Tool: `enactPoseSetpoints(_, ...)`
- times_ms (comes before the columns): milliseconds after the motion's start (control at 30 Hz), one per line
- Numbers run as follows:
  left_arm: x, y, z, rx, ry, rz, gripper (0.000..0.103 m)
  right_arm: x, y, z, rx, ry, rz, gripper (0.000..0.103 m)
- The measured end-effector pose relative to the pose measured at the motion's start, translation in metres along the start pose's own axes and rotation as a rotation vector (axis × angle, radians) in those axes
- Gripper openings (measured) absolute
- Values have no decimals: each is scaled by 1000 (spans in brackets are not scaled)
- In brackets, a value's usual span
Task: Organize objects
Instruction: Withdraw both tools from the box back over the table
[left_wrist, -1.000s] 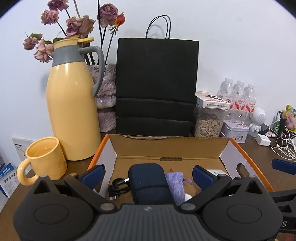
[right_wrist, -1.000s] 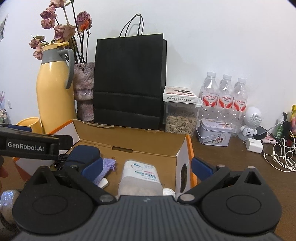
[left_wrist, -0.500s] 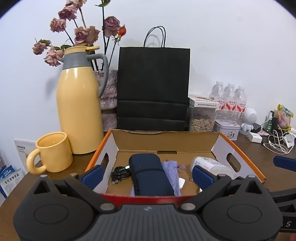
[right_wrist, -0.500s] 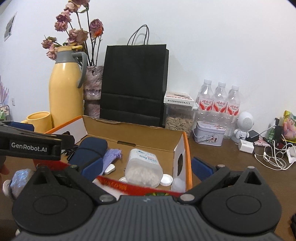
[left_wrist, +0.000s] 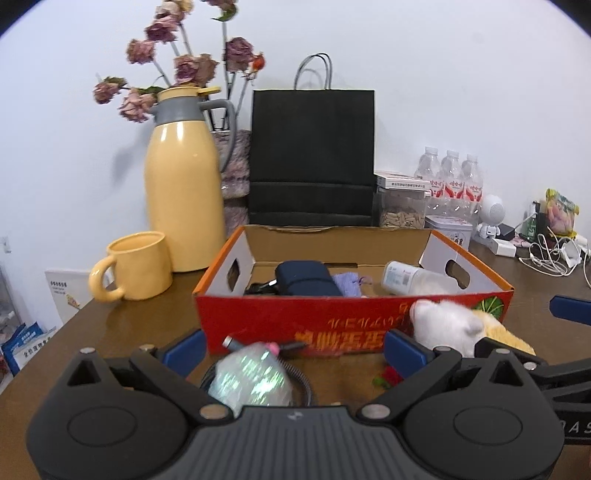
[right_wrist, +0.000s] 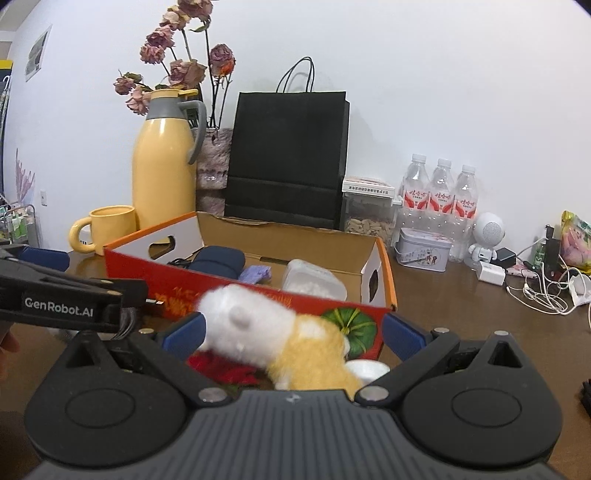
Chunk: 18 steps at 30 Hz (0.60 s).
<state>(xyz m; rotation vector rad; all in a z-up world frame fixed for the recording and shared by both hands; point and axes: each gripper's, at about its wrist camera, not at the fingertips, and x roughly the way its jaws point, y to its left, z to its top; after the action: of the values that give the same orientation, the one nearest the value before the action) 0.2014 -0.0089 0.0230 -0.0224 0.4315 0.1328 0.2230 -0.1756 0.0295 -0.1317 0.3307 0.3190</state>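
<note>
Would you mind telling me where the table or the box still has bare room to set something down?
The back of the box floor is bare, behind the navy case. Bare table lies right of the box, before the tin and cables. Another patch sits in front of the mug. The strip before the box is crowded: plush toy, shiny ball.

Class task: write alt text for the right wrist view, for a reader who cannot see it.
A white and orange plush toy lies between the open fingers of the right gripper, in front of a red cardboard box that holds small items. Behind stand a yellow jug and a black bag.
</note>
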Motion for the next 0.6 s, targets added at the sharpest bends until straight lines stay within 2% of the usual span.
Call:
enactPoseSetpoints(167,-17,16,-13,-37,20,1,102,-18,10,-9,-19,-4,13,103)
enactPoseSetpoints(333,-33,27,-26,-20,27,14,103,-28,22,-17,-35,24,39,103)
enactPoseSetpoints(600,-47,50,-44,-6,71,27,103,-31,45,-30,-57,113,120,103)
